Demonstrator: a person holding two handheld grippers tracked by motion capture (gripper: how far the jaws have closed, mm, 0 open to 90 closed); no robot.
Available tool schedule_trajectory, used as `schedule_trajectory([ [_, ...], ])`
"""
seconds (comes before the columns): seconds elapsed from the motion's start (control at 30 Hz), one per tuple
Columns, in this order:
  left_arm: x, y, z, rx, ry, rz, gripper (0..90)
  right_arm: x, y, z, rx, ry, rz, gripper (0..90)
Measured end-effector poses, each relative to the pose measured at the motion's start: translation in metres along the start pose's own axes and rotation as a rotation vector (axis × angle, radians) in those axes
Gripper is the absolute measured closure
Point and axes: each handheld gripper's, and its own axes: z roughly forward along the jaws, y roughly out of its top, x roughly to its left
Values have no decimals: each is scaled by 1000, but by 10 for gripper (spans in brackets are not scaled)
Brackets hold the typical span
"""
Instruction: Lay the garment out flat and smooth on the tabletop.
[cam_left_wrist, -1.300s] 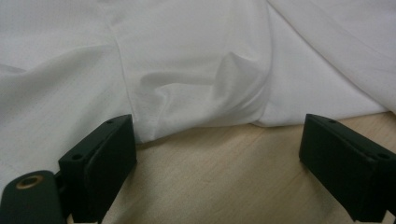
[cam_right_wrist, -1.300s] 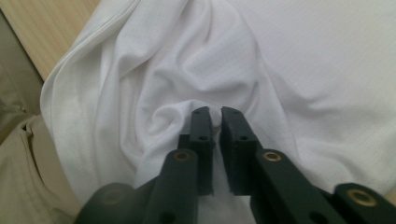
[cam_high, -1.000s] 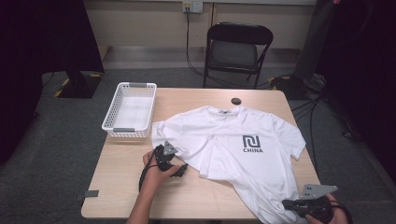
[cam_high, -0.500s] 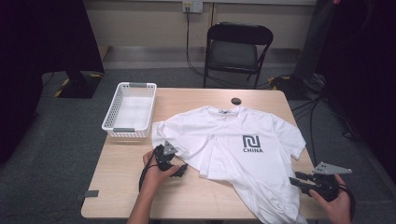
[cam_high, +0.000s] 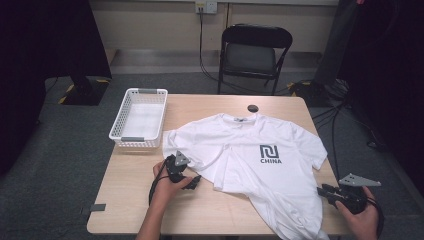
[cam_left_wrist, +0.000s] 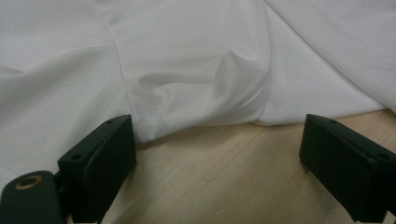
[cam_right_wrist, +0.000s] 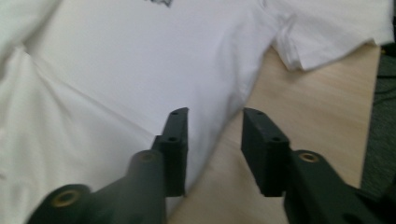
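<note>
White T-shirt (cam_high: 260, 165) lies spread on table (cam_high: 130, 195). L gripper (cam_left_wrist: 219, 163): jaws wide apart, empty, shirt hem just ahead. R gripper (cam_right_wrist: 215, 135): jaws just been opening, part open, nothing gripped, shirt edge below.

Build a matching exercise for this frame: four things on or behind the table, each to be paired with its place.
Things:
1. basket
2. T-shirt
3. chair
4. black disc

Places:
A. on the floor beyond the table's far edge
B. spread over the table's middle and right, hem over the near edge
C. at the table's far left corner
D. on the table just beyond the collar

Pairs: 1-C, 2-B, 3-A, 4-D
</note>
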Motion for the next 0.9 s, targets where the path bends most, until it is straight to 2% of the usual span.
schedule_trajectory([
  [0.07, 0, 0, 0, 0, 0, 1, 103, 2, 7, 2, -28, 38, -2, 500],
  [0.1, 0, 0, 0, 0, 0, 1, 103, 4, 11, 4, -37, 31, -6, 434],
  [0.17, 0, 0, 0, 0, 0, 0, 103, 4, 18, 11, -54, 40, -15, 401],
  [0.27, 0, 0, 0, -1, 0, 0, 102, 1, 25, 25, -47, 39, -6, 290],
  [0.43, 0, 0, 0, 0, 0, 1, 100, -8, 25, 46, -1, 13, -4, 221],
  [0.5, 1, 1, 1, 1, 0, 2, 100, -10, 23, 50, -1, 7, -14, 195],
  [0.63, 1, 1, 1, 0, 0, -1, 100, -8, 22, 50, 8, 10, -43, 152],
  [0.9, 1, 0, -1, -7, -9, -7, 126, -8, 22, 51, 8, 8, -41, 147],
])
